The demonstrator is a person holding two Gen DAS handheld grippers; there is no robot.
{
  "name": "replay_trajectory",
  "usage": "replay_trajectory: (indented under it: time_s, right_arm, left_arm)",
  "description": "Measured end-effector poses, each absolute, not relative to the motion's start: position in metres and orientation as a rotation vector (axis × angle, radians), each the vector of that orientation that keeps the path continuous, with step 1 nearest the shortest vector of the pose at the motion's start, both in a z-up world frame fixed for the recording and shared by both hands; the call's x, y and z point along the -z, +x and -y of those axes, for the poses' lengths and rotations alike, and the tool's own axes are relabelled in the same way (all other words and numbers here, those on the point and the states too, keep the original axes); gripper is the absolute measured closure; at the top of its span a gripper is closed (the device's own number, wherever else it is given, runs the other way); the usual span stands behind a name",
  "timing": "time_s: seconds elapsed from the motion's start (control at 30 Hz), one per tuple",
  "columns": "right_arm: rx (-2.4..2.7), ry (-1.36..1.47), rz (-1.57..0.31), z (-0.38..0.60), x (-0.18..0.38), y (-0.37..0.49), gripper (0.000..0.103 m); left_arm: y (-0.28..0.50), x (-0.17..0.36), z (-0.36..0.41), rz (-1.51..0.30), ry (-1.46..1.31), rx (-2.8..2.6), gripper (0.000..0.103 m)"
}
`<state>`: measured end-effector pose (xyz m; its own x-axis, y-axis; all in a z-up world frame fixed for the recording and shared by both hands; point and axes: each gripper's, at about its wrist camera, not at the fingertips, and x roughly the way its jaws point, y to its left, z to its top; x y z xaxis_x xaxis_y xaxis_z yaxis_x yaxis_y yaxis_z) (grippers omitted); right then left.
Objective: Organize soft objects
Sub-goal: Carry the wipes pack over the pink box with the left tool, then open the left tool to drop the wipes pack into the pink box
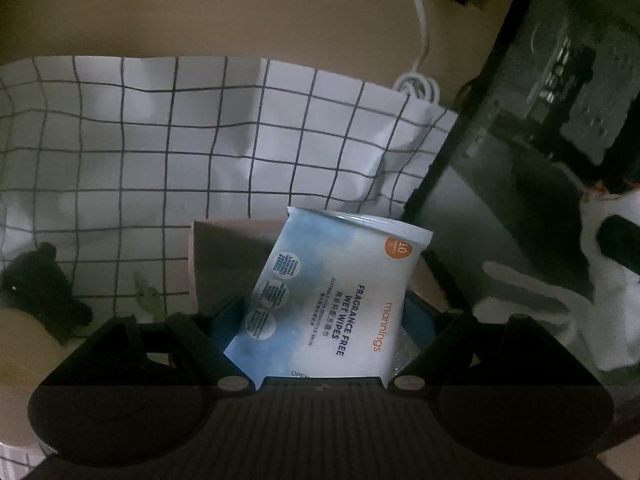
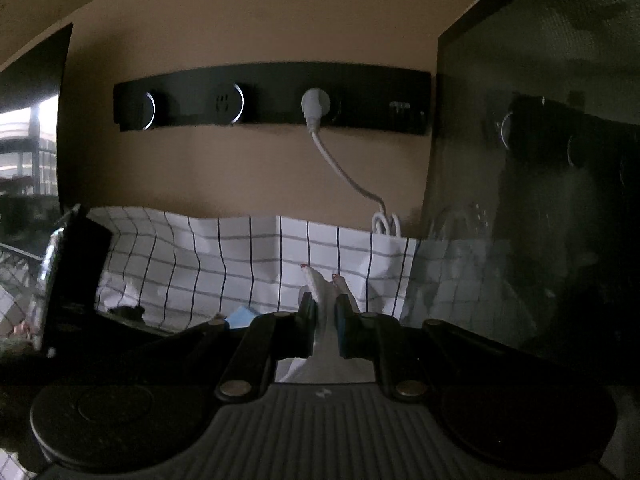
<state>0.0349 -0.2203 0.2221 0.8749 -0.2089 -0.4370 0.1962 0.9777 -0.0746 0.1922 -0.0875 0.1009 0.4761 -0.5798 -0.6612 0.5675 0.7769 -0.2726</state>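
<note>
Wet wipes pack (image 1: pixel 336 300) over checked cloth (image 1: pixel 160 140); tan wall (image 2: pixel 248 176) behind.

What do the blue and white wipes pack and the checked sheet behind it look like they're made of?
Blue and white wet wipes pack: looks like thin glossy plastic film, with sheen and a crimped top edge. White black-gridded sheet: probably cloth or soft paper; matte, creased and sagging. Too dim to say which.
</note>
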Motion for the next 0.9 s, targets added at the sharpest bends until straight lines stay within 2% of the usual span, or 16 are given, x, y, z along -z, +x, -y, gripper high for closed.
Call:
replay_trajectory:
  time_s: [0.1,0.2,0.27,0.33,0.6,0.9]
  right_arm:
    - [0.209,-0.026,-0.488,0.223,-0.214,0.031,0.092]
    - [0.205,-0.013,-0.514,0.226,-0.205,0.028,0.092]
    - [0.202,-0.010,-0.528,0.227,-0.200,0.027,0.092]
    - [0.200,-0.010,-0.542,0.228,-0.195,0.028,0.092]
    - [0.201,0.002,-0.571,0.231,-0.179,0.047,0.092]
    - [0.250,0.063,-0.508,0.229,-0.164,0.103,0.092]
  left_arm:
    - [0.192,-0.087,0.095,-0.814,0.012,0.718,0.015]
    - [0.199,-0.067,0.103,-0.892,0.056,0.754,0.015]
    - [0.188,-0.066,0.108,-0.798,0.176,0.731,0.017]
    - [0.185,-0.066,0.106,-0.785,0.189,0.743,0.017]
    - [0.179,-0.106,0.063,-0.662,0.049,0.752,0.019]
    - [0.145,-0.127,-0.013,-0.713,-0.018,0.793,0.019]
